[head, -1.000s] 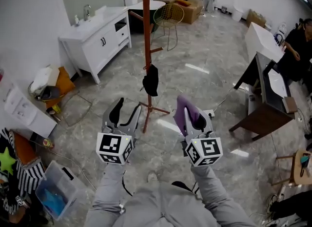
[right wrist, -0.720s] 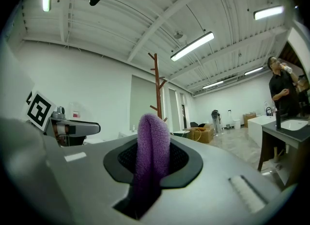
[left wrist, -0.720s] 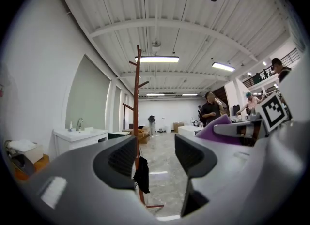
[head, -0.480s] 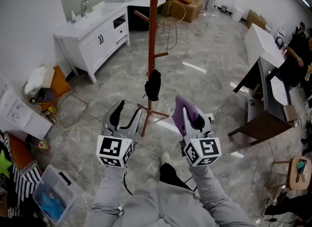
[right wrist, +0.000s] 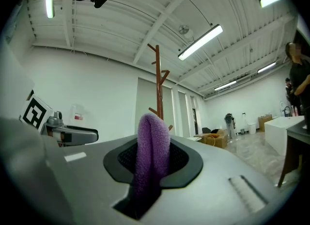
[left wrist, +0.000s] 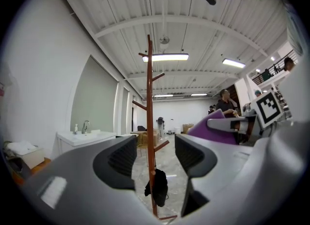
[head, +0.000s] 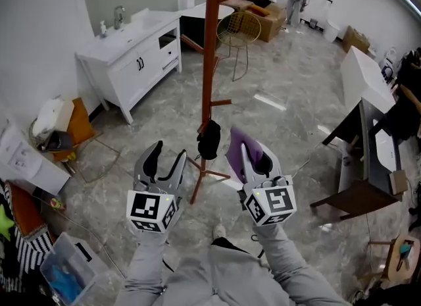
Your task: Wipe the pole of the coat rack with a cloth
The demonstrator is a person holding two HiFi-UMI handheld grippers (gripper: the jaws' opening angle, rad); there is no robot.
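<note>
The brown wooden coat rack pole (head: pixel 210 48) rises from the floor straight ahead, with a small black item (head: pixel 209 140) hanging from a low peg. My left gripper (head: pixel 166 158) is open and empty, just left of the pole's base. My right gripper (head: pixel 253 156) is shut on a purple cloth (head: pixel 238 148), to the right of the pole. In the left gripper view the pole (left wrist: pixel 150 122) shows between the two dark pads (left wrist: pixel 121 158), still some way off. In the right gripper view the purple cloth (right wrist: pixel 152 156) is pinched upright between the jaws, with the rack (right wrist: pixel 159 81) behind it.
A white sink cabinet (head: pixel 135 51) stands at the left, a gold wire chair (head: pixel 238 28) behind the rack. White desks (head: pixel 365 87) line the right side. A plastic bin (head: pixel 66 268) and clutter sit at the lower left. People (left wrist: pixel 225 104) stand far back.
I have stepped closer: the pole now looks bigger and stands more centred between my grippers. Both grippers hold the same pose, the cloth still clamped in the right.
</note>
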